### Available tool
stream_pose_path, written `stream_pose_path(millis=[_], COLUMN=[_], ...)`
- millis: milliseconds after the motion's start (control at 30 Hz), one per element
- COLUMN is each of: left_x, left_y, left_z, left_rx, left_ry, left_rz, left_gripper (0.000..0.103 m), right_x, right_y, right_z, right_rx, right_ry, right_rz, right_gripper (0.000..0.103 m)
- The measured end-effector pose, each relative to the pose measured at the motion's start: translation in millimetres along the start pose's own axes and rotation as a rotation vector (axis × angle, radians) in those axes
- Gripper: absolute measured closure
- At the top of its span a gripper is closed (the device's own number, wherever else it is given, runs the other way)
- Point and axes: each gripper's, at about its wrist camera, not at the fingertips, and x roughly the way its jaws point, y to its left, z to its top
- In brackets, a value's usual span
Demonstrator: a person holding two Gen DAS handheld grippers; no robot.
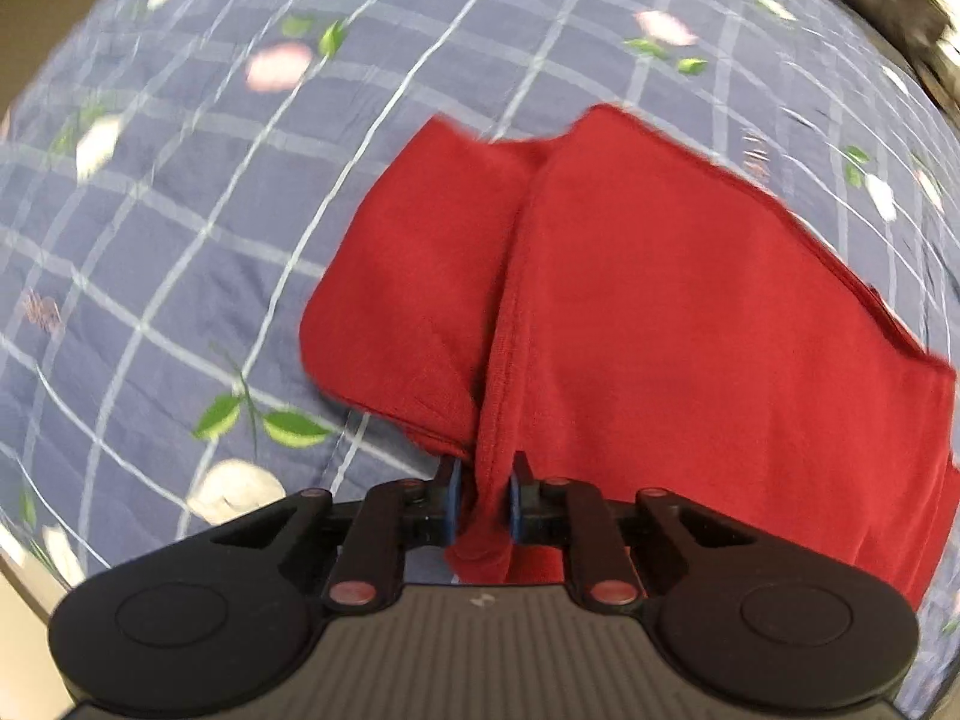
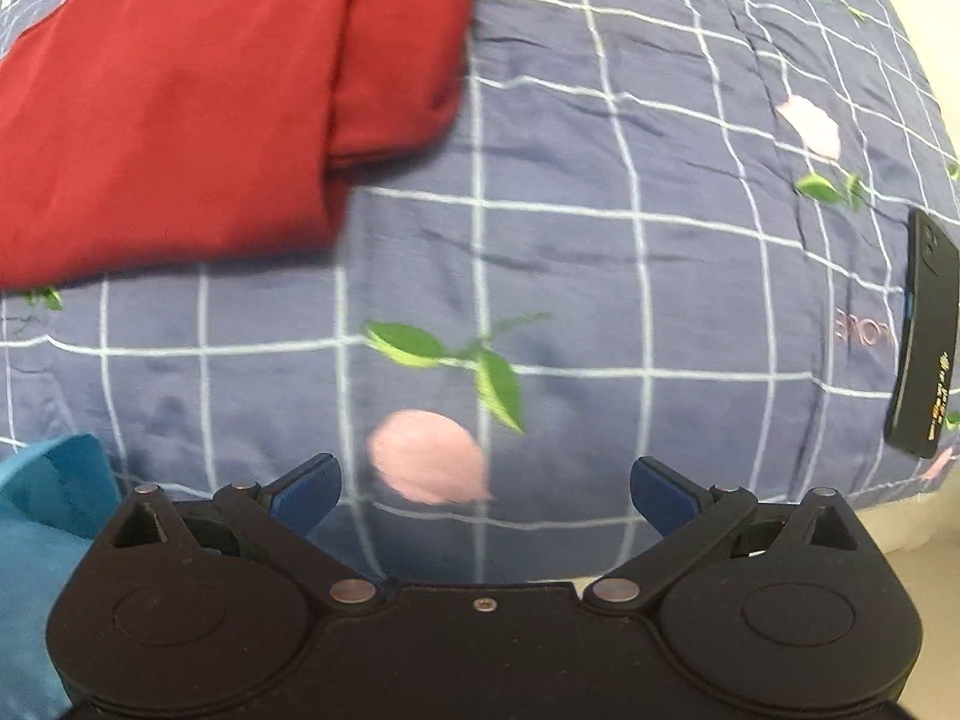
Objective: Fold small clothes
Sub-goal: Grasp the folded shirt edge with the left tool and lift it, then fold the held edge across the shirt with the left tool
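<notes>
Left hand-held gripper (image 1: 485, 501) clamps red garment (image 1: 630, 300) edge between fingers; right hand-held gripper (image 2: 485, 495) wide open, empty, garment ahead-left on bed (image 2: 600, 270).

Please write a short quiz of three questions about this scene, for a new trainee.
1. True or false: the left gripper is shut on the red garment.
2. What lies between the fingers of the right gripper? A) red cloth B) nothing C) the black phone
3. What colour is the cloth at the lower left edge of the right wrist view?

Key: 1 true; 2 B; 3 blue.
</notes>
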Motion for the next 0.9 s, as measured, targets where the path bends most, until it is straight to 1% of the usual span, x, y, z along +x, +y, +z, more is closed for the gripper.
stream_pose_path(millis=[67, 233, 300, 367, 467, 600, 667, 767, 833, 900], left_x=[-14.4, -41.4, -53.0, -63.3, -79.3, -92.3, -91.9, -79.6, -66.6, -51.6], left_y=[-14.7, -54.2, -74.7, -99.7, -143.1, -209.3, -239.2, -274.8, -293.4, -307.0], left_z=[-2.5, -3.9, -5.7, -7.8, -19.6, -52.0, -74.0, -107.2, -126.3, -144.6], left_rx=[0.057, 0.125, 0.163, 0.222, 0.35, 0.57, 0.677, 0.813, 0.887, 0.94], left_ry=[-0.047, -0.137, -0.174, -0.212, -0.265, -0.312, -0.314, -0.283, -0.252, -0.21], left_rz=[0.012, 0.025, 0.024, 0.014, -0.008, -0.036, -0.052, -0.059, -0.046, -0.013], left_gripper=[0.088, 0.089, 0.089, 0.09, 0.09, 0.09, 0.09, 0.09, 0.09, 0.09], right_x=[1.8, 3.3, 1.3, -0.1, -1.4, -0.4, 1.5, 9.2, 11.6, 14.9], right_y=[-3.0, -6.3, -13.6, -18.2, -38.8, -74.3, -98.9, -137.1, -152.2, -168.9], right_z=[-2.2, -5.1, -9.6, -10.7, -9.3, -9.7, -9.3, -12.1, -14.5, -19.3], right_rx=[-0.016, -0.093, -0.128, -0.161, -0.187, -0.165, -0.144, -0.114, -0.102, -0.104], right_ry=[0.007, 0.005, -0.003, -0.01, -0.012, -0.005, 0.001, 0.016, 0.029, 0.04], right_rz=[-0.003, 0.002, 0.006, 0.008, 0.008, -0.001, -0.008, -0.018, -0.025, -0.029], right_gripper=[0.0, 0.0, 0.0, 0.0, 0.0, 0.0, 0.0, 0.0, 0.0, 0.0])
